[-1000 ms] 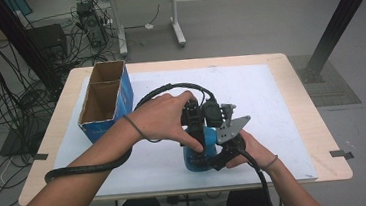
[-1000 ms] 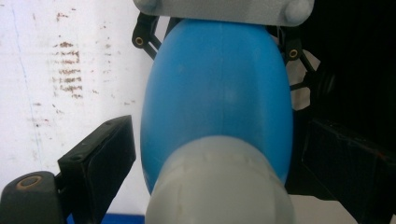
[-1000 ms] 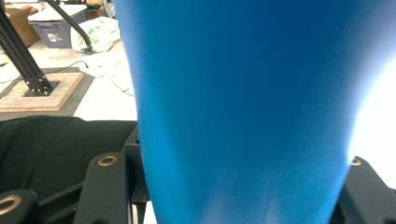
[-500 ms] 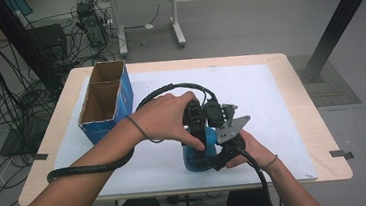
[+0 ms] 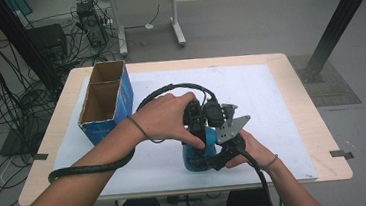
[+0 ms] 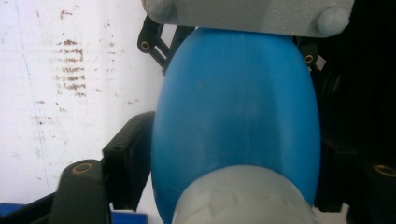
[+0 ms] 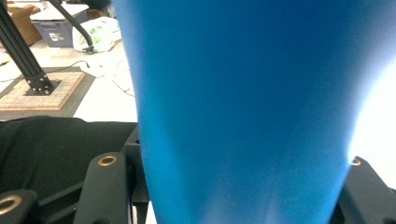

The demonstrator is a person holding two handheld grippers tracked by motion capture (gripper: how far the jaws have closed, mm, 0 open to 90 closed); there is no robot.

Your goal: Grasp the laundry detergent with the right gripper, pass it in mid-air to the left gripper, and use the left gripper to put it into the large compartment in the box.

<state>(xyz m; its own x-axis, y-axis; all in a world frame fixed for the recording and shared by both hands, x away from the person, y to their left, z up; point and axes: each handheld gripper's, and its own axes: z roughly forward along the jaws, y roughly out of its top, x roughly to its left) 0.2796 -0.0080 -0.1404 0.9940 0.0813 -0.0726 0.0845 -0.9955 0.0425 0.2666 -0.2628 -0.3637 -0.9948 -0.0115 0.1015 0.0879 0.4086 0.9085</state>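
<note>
Item: blue bottle (image 5: 196,157), upright near the table's (image 5: 289,73) front edge, long axis vertical. Right gripper (image 5: 215,155) clenched on its body. Left gripper (image 5: 201,131), above, has just been closing; its fingers (image 6: 123,158) flank the bottle's upper part beside the whitish cap (image 6: 243,196), contact uncertain.

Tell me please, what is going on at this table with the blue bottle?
A person works at the table with a gripper in each hand. The right gripper is shut on the body of a blue bottle and holds it near the front edge. The left gripper comes from above; its jaws have just been closing around the bottle's whitish cap. An open cardboard box stands to the left.
</note>
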